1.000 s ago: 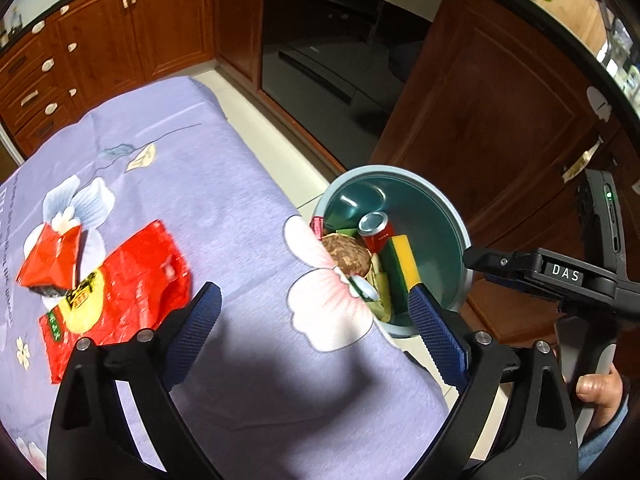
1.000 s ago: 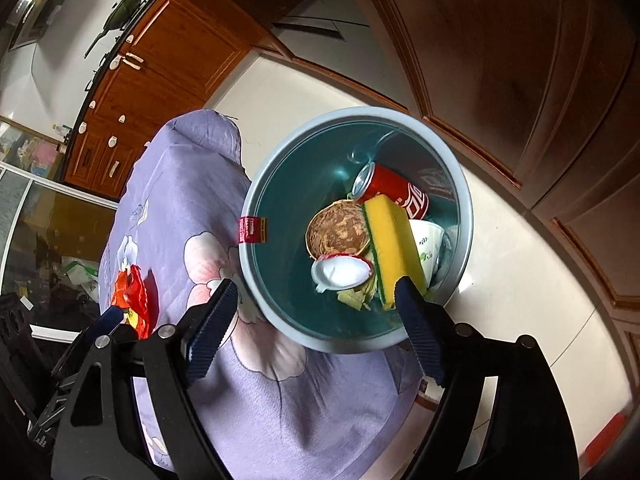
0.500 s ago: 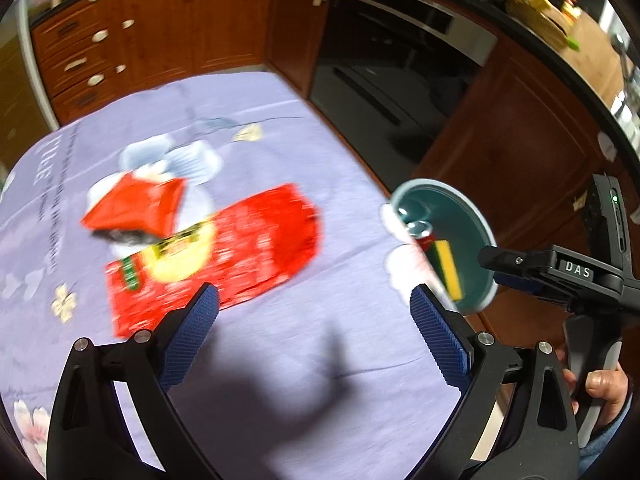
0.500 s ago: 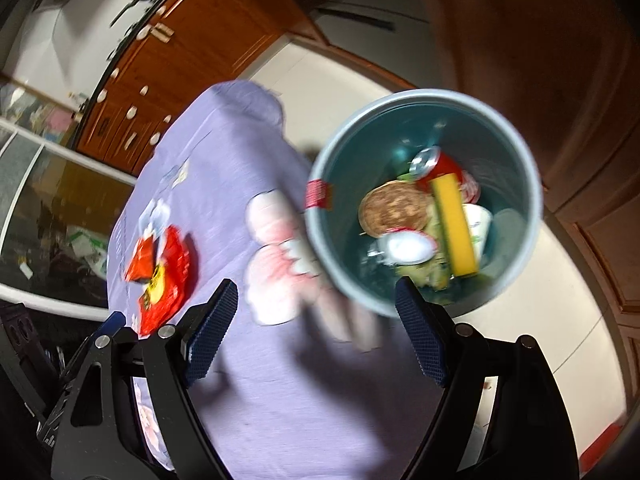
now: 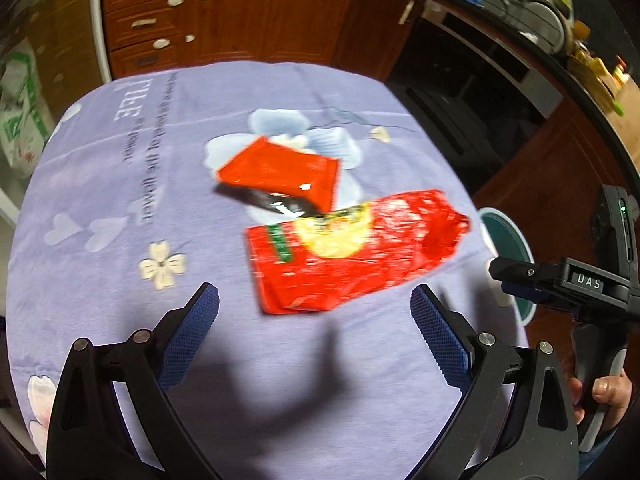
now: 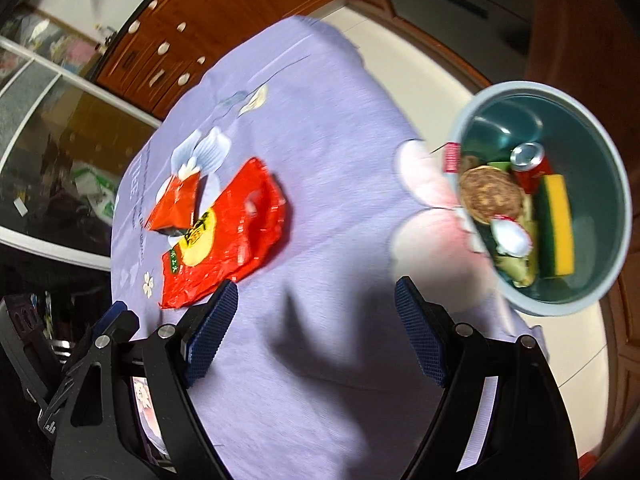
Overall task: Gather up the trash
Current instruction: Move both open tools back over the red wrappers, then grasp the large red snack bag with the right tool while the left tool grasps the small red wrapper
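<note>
A large red snack bag [image 5: 348,252] lies flat on the purple flowered tablecloth [image 5: 120,208]; it also shows in the right wrist view [image 6: 228,236]. A smaller red wrapper [image 5: 280,176] lies just beyond it, partly overlapping, and shows in the right wrist view [image 6: 176,204]. My left gripper [image 5: 314,320] is open and empty, just short of the large bag. My right gripper [image 6: 316,316] is open and empty over the cloth. The teal bin [image 6: 608,184] stands beside the table with a can, a sponge and other trash inside.
The bin's rim [image 5: 516,240] shows past the table's right edge in the left wrist view, beside the right gripper's body [image 5: 580,284]. Wooden cabinets [image 5: 224,12] and an oven [image 5: 460,92] stand behind the table. Pale floor [image 6: 420,64] lies between table and cabinets.
Both grippers have swung away from the bin toward the table's middle. The red bags now sit ahead of my left gripper; the bin has slid to the right edge of both views.
</note>
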### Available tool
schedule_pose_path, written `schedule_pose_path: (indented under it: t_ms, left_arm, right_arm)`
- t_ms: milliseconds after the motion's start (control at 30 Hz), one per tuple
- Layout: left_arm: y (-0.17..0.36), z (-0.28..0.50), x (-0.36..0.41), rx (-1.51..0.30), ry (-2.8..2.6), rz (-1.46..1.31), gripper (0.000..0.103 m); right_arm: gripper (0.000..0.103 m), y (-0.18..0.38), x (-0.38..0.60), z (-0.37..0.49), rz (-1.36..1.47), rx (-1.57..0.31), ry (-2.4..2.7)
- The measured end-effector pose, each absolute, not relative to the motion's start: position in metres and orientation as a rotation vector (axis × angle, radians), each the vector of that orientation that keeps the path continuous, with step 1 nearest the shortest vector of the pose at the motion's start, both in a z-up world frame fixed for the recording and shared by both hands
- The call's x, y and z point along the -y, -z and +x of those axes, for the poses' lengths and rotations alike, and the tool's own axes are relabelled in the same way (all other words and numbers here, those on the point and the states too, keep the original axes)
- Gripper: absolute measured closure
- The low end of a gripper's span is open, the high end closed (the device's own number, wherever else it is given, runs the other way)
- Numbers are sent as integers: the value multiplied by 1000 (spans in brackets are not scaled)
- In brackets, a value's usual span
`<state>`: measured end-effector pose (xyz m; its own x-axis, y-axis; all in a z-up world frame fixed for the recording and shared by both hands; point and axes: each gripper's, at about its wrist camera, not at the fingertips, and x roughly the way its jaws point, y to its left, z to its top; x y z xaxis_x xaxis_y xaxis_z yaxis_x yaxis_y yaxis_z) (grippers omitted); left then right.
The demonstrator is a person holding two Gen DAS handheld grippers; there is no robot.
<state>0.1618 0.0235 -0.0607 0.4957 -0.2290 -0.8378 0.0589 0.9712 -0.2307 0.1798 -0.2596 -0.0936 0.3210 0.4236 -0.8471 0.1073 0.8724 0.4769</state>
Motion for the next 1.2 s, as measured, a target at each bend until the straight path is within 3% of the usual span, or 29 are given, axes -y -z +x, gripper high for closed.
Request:
schedule_pose_path:
  t_ms: [667, 700, 733, 767, 800, 1200]
  left_arm:
    - [77, 198, -72, -1061, 126, -209, 6]
    - [78, 201, -72, -1062, 125, -207, 6]
    - [79, 203, -72, -1062, 128, -203, 6]
    - [79, 206, -71, -1063, 130, -197, 6]
    - [79, 209, -70, -1063, 131, -187, 6]
    - [91, 263, -45, -1088, 212, -157, 6]
  right_arm:
    - [27, 114, 205, 233, 448, -1224, -224]
    - [37, 115, 206, 233, 450, -1216, -227]
    - [65, 116, 206, 234, 457, -1218, -239]
    - [87, 119, 205, 236, 477, -1241, -262]
    - [93, 122, 206, 237, 496, -1258, -272]
    - [93, 85, 274, 227, 431, -1159, -114]
